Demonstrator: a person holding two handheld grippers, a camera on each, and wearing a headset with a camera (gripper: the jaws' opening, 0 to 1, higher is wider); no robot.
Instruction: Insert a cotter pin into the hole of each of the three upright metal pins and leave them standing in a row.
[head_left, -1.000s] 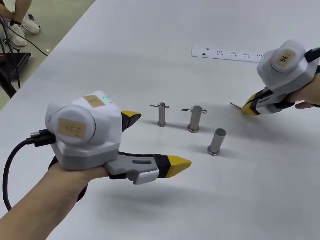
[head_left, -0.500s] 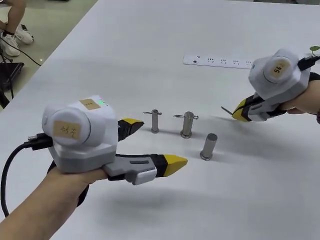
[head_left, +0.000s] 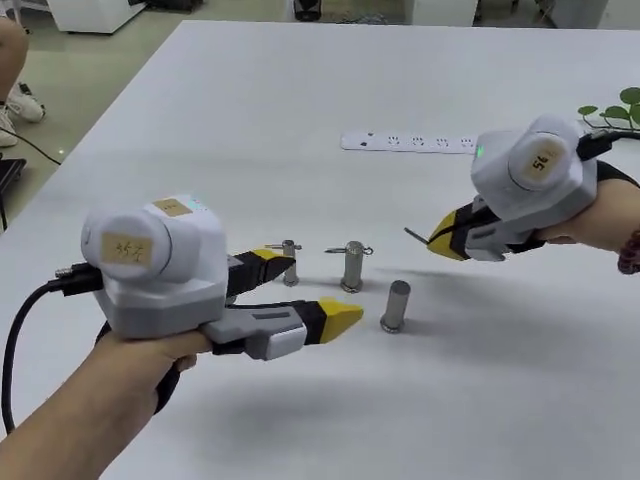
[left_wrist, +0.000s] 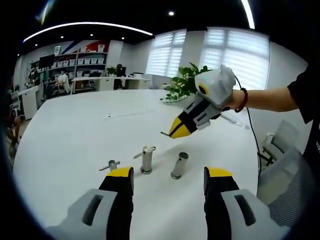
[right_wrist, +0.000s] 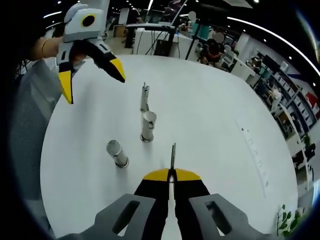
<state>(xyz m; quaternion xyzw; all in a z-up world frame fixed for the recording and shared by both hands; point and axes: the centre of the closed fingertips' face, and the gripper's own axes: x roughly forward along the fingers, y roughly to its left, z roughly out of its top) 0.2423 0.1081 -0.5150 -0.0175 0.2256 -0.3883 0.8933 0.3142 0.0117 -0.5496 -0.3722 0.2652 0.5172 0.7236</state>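
Three metal pins (head_left: 352, 266) are standing near each other on the table (head_left: 250, 110), a power strip (head_left: 408, 143) lying well behind them.

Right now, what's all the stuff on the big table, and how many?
table: one, white, under everything.
metal pins: three, silver, standing mid-table; two hold cotter pins, the nearest has none.
loose cotter pin: one, thin grey, pinched in the right tongs.
power strip: one, white, far side.
plant: one, green, far right by the table's edge.
left tongs: one, grey with yellow tips, open, near the metal pins.
right tongs: one, same colours, shut on the loose cotter pin.
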